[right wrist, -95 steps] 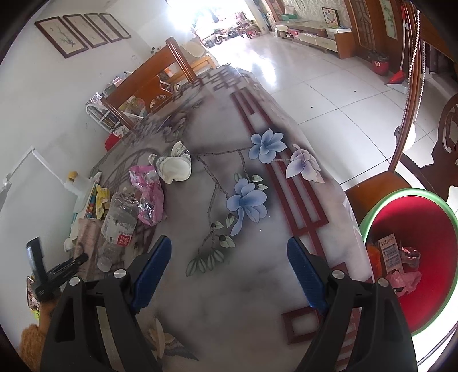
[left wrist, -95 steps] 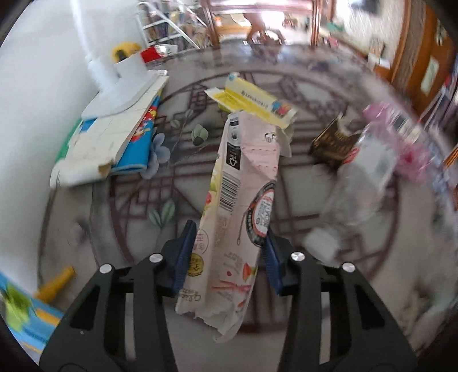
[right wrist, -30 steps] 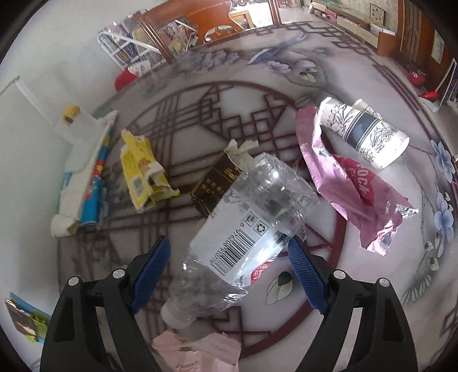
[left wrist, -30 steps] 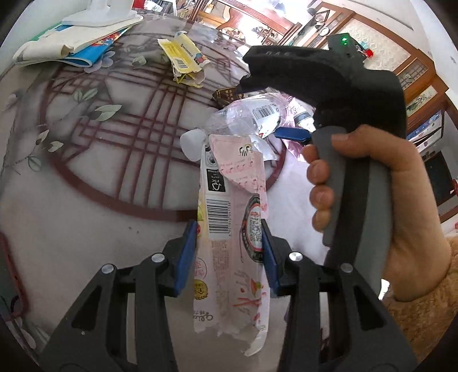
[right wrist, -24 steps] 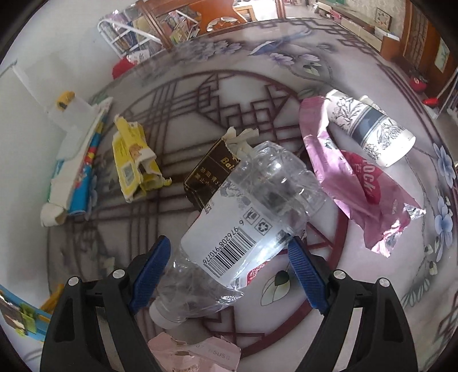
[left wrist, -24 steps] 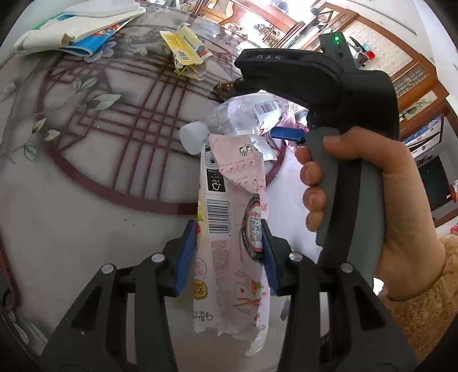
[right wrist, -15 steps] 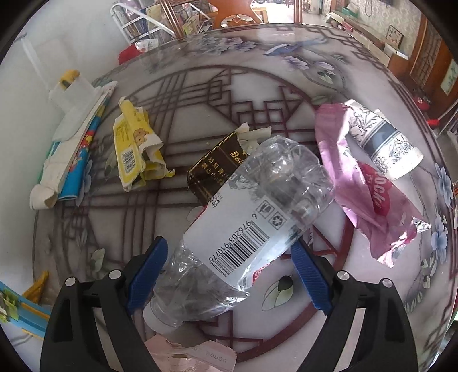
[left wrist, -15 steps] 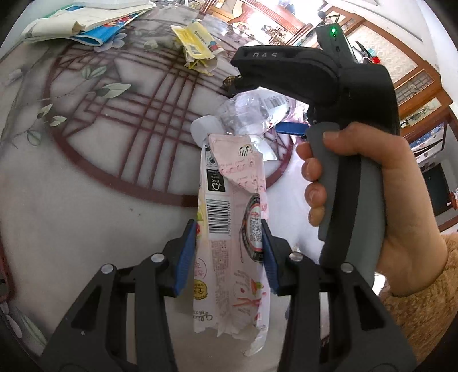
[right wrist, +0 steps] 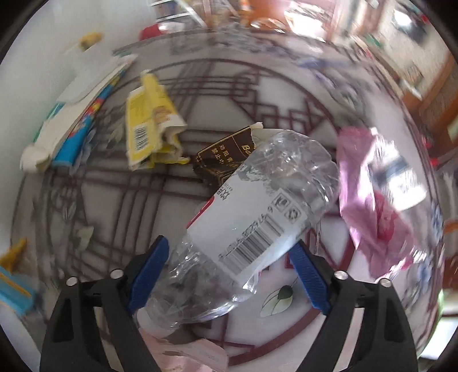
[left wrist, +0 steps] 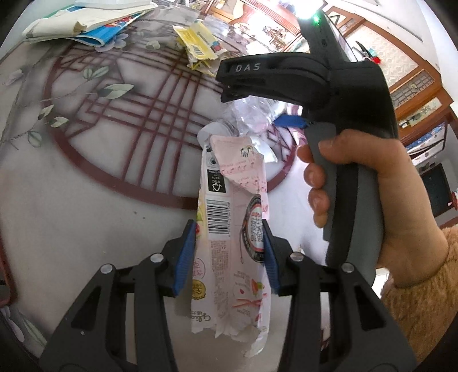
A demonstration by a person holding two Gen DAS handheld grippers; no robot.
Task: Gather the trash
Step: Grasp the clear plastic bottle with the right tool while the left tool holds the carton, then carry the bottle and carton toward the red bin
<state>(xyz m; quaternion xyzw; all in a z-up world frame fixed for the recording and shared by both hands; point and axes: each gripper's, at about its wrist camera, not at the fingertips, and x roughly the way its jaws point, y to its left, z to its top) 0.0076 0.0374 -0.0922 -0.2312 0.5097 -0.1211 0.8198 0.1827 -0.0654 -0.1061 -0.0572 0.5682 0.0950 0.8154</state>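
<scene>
My left gripper [left wrist: 229, 254] is shut on a flattened pink drink carton [left wrist: 233, 217] and holds it above the table. My right gripper [right wrist: 229, 271] is closing around a crushed clear plastic bottle [right wrist: 252, 231] with a white label; its blue pads [right wrist: 148, 266] sit against the bottle's sides. The right gripper's body and the hand holding it [left wrist: 357, 186] fill the right of the left wrist view, with the bottle [left wrist: 249, 114] beyond the carton. The carton's tip [right wrist: 186, 354] shows at the bottom of the right wrist view.
On the patterned marble table [left wrist: 86, 177] lie a yellow carton [right wrist: 148, 123], a brown box [right wrist: 226, 154], a pink wrapper [right wrist: 372, 206] and a paper cup [right wrist: 400, 177]. Books [left wrist: 86, 20] lie at the far edge. The right wrist view is motion-blurred.
The right gripper's jaws have narrowed onto the bottle, and its view has shifted and blurred. The left gripper still holds the carton, drifting slightly nearer the right gripper.
</scene>
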